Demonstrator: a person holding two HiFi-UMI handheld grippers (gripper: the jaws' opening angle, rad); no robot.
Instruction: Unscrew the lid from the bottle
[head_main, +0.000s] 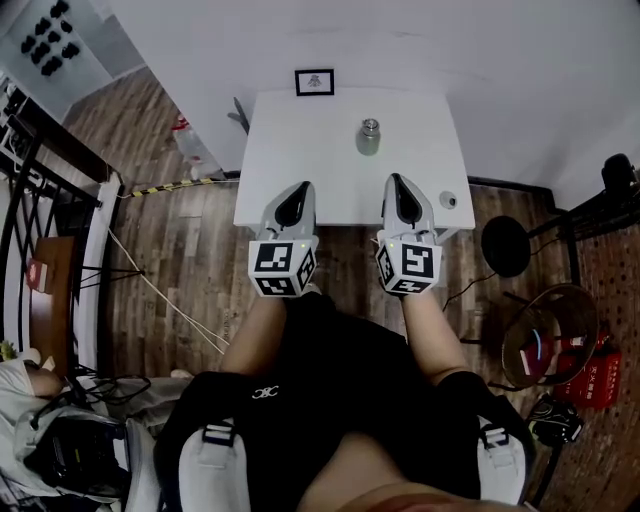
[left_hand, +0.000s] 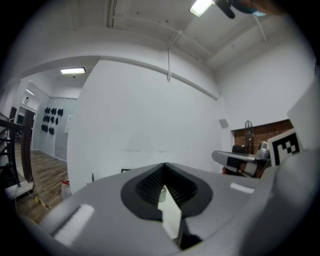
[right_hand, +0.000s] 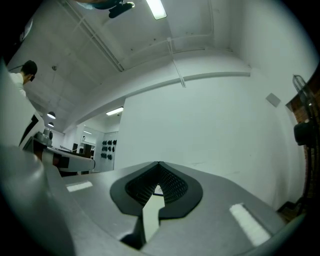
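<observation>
1. Left gripper (left_hand: 164, 167) first: jaws pressed together, nothing between the pads; right gripper (right_hand: 158, 165) the same, closed and empty.
2. Both sit side by side in the middle of the head view, tips over the near edge of the white table (head_main: 300, 150), pointing up-frame.
3. The bottle (head_main: 369, 140) stands upright in the upper centre, well apart from both tips; its lid (head_main: 369, 125) is on; it lies up-frame between my two lines, nearer the right one.
4. My read: nothing gripped yet; both jaws must open before anything else; right is nearer for the lid, left could steady the body.
</observation>
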